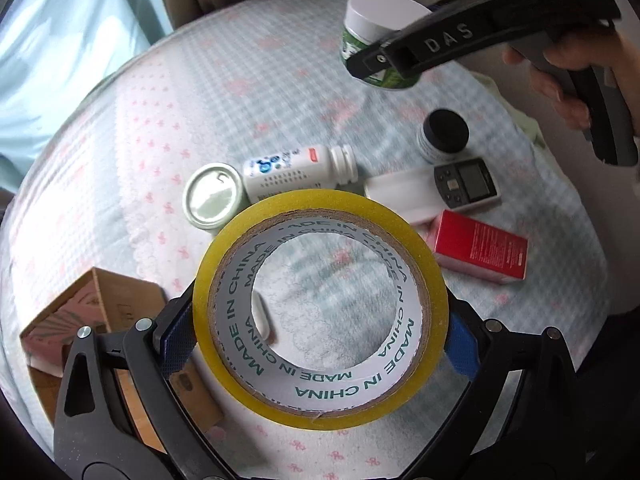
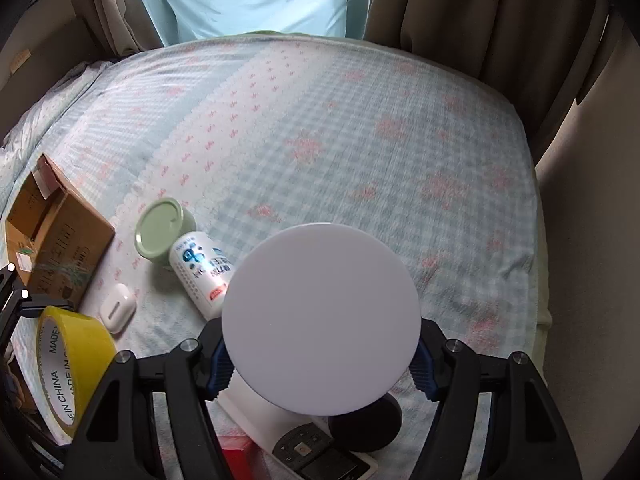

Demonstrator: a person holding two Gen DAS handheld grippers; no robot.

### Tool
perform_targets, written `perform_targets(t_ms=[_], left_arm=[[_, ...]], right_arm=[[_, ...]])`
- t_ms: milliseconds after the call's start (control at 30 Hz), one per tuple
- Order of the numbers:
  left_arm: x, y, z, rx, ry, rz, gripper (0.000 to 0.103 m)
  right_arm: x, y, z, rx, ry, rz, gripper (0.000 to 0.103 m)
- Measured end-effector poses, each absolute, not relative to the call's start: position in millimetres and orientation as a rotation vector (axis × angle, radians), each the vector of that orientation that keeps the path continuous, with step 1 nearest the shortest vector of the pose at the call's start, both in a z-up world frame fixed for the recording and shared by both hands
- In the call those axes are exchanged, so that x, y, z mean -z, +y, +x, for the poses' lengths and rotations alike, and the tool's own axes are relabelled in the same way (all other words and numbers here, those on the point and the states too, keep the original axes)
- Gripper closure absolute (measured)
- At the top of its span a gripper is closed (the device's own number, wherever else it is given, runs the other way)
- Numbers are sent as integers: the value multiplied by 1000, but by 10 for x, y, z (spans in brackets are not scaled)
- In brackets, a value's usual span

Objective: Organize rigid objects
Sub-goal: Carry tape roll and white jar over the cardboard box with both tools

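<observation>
My left gripper (image 1: 320,344) is shut on a yellow tape roll (image 1: 320,412), held above the bed; the roll also shows in the right wrist view (image 2: 80,356). My right gripper (image 2: 320,364) is shut on a white-lidded green jar (image 2: 320,320), seen in the left wrist view (image 1: 372,32) raised above the bedspread. On the bed lie a white pill bottle (image 1: 296,172), a green tin (image 1: 212,200), a black-lidded jar (image 1: 444,136), a small scale (image 1: 466,186), a white case (image 1: 400,194), a red box (image 1: 480,250) and a white earbud case (image 2: 117,307).
An open cardboard box (image 2: 60,232) sits at the left of the bed, also in the left wrist view (image 1: 100,304). The checked bedspread (image 2: 360,140) stretches far and right. Curtains (image 2: 460,8) and a wall bound the bed.
</observation>
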State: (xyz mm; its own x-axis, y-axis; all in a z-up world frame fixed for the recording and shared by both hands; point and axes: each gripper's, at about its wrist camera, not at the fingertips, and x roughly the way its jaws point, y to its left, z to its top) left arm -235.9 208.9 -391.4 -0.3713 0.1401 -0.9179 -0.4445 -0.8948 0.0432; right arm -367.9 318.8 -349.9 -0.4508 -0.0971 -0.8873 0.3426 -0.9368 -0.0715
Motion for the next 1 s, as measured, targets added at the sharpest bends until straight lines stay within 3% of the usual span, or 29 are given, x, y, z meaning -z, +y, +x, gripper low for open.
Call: perform_targets(t_ms=[267, 500, 767, 1000], left_arm=[[2801, 1205, -2415, -2510, 262, -1432, 5], [2315, 128, -2331, -2581, 181, -1451, 5], [2256, -1112, -2189, -2580, 251, -1502, 5], [2612, -1889, -2193, -2517, 245, -1612, 5]], right_arm=[[2503, 2682, -3365, 2548, 316, 1402, 37], [1923, 1892, -3004, 2612, 279, 1351, 37], [1915, 828, -2654, 2598, 182, 1451, 37], [2283, 25, -2535, 2554, 145, 1543, 37]])
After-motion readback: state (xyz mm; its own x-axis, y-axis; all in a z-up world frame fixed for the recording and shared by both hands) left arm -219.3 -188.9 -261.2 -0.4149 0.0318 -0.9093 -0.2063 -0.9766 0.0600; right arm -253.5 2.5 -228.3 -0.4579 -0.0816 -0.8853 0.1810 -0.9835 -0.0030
